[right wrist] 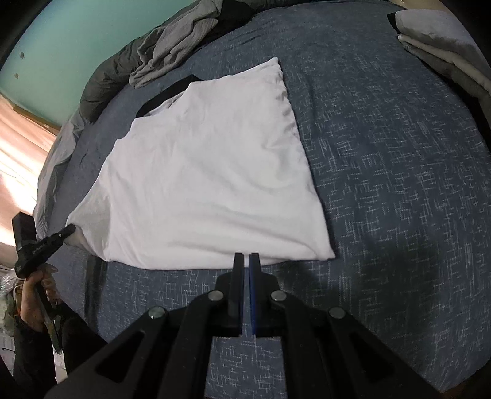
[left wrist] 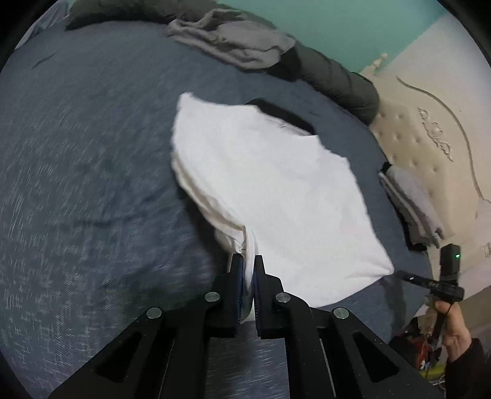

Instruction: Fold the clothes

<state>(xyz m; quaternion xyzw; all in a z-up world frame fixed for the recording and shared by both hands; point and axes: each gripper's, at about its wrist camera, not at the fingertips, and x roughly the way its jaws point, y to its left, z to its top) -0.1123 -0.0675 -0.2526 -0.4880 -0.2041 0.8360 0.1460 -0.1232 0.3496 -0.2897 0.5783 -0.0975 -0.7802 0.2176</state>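
We clamp the left tool [left wrist: 249,261] on the shirt [left wrist: 270,184] corner, right tool [right wrist: 246,259] shut at its hem; an uneven lift could undo the folds.

White shirt [right wrist: 208,172], black collar, half-folded on blue bedspread [right wrist: 399,184]

Bedroom surroundings
A blue patterned bed cover [right wrist: 383,184], teal wall [left wrist: 337,27] and cream tufted headboard [left wrist: 408,132] show.

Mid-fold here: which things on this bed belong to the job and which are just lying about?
In the job:
- white shirt
- left gripper, shut on a shirt corner
- right gripper, shut at the shirt's near edge

Lying about:
- crumpled grey garment
- folded grey stack
- dark quilt
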